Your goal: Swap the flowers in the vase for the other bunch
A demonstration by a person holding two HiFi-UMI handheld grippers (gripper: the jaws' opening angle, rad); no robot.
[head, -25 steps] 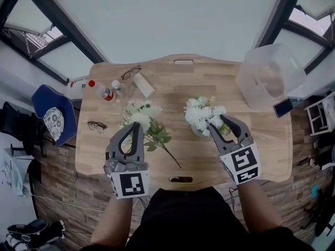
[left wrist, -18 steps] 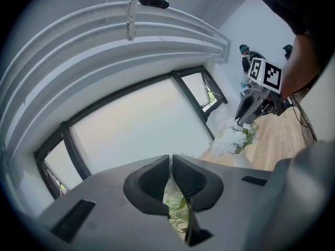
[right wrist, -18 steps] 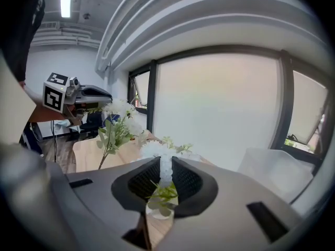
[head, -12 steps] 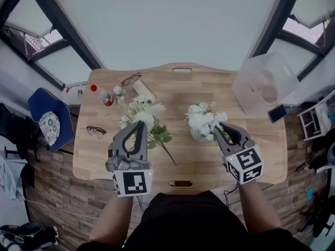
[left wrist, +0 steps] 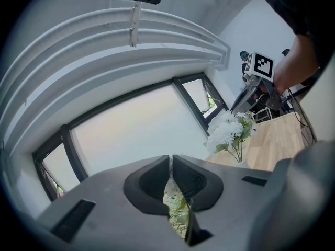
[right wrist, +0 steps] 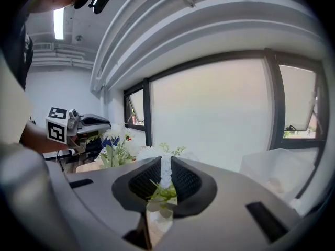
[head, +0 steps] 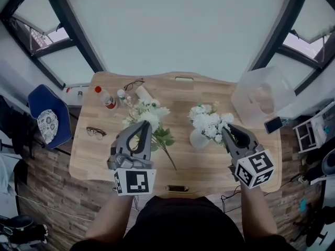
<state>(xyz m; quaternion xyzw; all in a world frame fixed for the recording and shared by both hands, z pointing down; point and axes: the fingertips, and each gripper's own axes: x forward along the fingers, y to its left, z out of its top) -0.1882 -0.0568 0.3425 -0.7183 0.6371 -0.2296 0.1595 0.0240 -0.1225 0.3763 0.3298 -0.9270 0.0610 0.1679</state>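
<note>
A small clear vase [head: 198, 139] stands on the wooden table [head: 220, 163], right of centre. The white bunch [head: 208, 120] rises out of it, its stems still reaching down toward the mouth. My right gripper [head: 226, 131] is shut on this bunch from the right. White bloom and green leaves sit between its pads [right wrist: 183, 179] in the right gripper view. The other bunch [head: 147, 114], white with green leaves, lies on the table at the left. My left gripper [head: 145, 125] hovers over it with its jaws nearly touching [left wrist: 171, 166] and nothing visibly gripped.
Two pairs of glasses [head: 96, 133] [head: 133, 83], a red-capped bottle [head: 104, 97] and a small white box [head: 142, 92] lie at the table's back left. A translucent plastic tub [head: 261, 95] and a phone [head: 273, 124] sit at the right edge. A blue chair [head: 47, 119] stands left.
My right gripper's jaws were open around the bunch in the vase, then closed on it and rose, drawing the flowers upward. The left gripper has hardly moved.
</note>
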